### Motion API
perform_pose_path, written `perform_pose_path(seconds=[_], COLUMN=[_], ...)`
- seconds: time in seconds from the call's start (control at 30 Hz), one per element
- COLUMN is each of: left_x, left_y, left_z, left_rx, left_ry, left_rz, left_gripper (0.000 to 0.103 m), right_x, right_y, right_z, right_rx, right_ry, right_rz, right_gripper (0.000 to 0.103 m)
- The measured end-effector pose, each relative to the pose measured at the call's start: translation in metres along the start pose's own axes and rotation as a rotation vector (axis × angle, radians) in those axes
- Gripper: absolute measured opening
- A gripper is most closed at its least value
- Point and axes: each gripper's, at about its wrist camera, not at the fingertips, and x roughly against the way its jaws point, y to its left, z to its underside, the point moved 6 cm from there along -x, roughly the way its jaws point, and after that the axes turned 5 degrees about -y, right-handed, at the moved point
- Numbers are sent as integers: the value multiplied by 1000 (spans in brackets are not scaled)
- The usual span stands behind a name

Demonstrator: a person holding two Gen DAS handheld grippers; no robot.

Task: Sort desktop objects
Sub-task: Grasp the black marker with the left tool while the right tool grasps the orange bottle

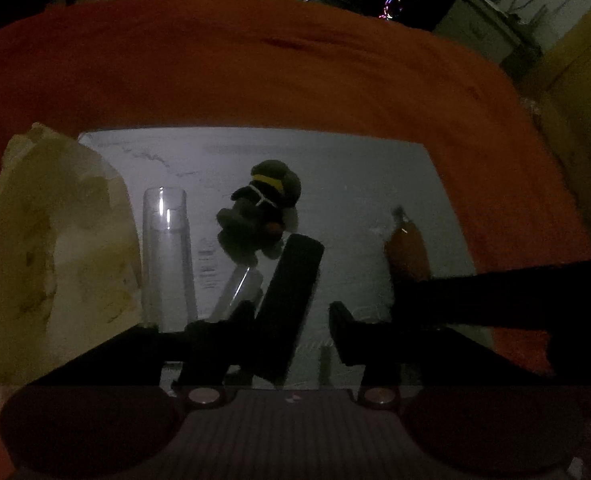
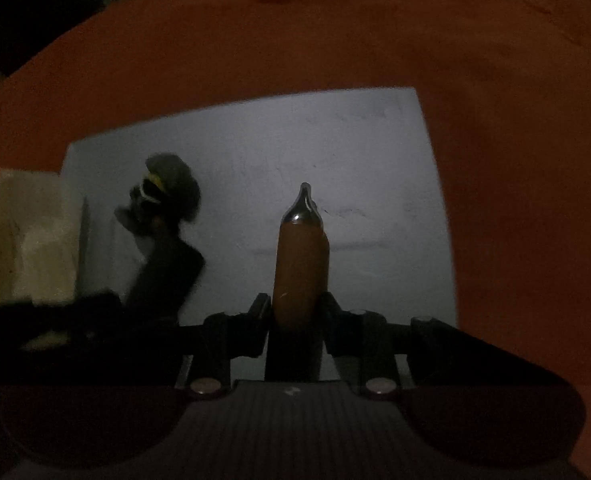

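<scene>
The scene is dim. My right gripper (image 2: 297, 312) is shut on a brown tube-shaped object with a silver tip (image 2: 301, 260), held over the white mat (image 2: 355, 160). The same brown object (image 1: 407, 248) shows in the left wrist view, with the right gripper's dark arm behind it. My left gripper (image 1: 291, 320) is open; a flat black bar (image 1: 287, 304) stands between its fingers, leaning near the left finger. A dark plush toy with a yellow band (image 1: 261, 208) lies on the mat just ahead; it also shows in the right wrist view (image 2: 163, 196). A clear cylinder (image 1: 167, 260) stands left of it.
The white mat (image 1: 355, 184) lies on an orange cloth (image 1: 255, 72). A pale cream box or bag (image 1: 55, 248) stands at the mat's left edge, also seen in the right wrist view (image 2: 23, 240). A dark room with furniture lies beyond the table.
</scene>
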Motion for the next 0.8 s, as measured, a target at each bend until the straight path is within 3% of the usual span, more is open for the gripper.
perform_pose_path(seconds=[0.27, 0.33, 0.4, 0.53, 0.6, 0.73, 0.8], left_x=[-14, -15, -14, -13, -11, -12, -14], left_y=[-7, -6, -6, -7, -7, -7, -9], left_z=[-3, -4, -4, -3, -2, 1, 0], left_rx=[-18, -6, -2, -9, -11, -20, -26], left_ry=[27, 34, 38, 42, 43, 50, 47], left_rz=[-46, -53, -58, -64, -69, -83, -92], left_gripper=[37, 37, 37, 37, 43, 43, 38], right_x=[5, 4, 4, 6, 3, -2, -4], right_y=[-18, -18, -16, -15, -14, -11, -8], right_z=[5, 5, 3, 1, 2, 5, 8], right_rx=[-28, -44, -50, -56, -58, -41, -26], right_ry=[21, 24, 18, -5, -5, -3, -4], right_rz=[-23, -29, -39, -17, -1, 23, 32], right_gripper=[31, 43, 47, 48, 48, 48, 43])
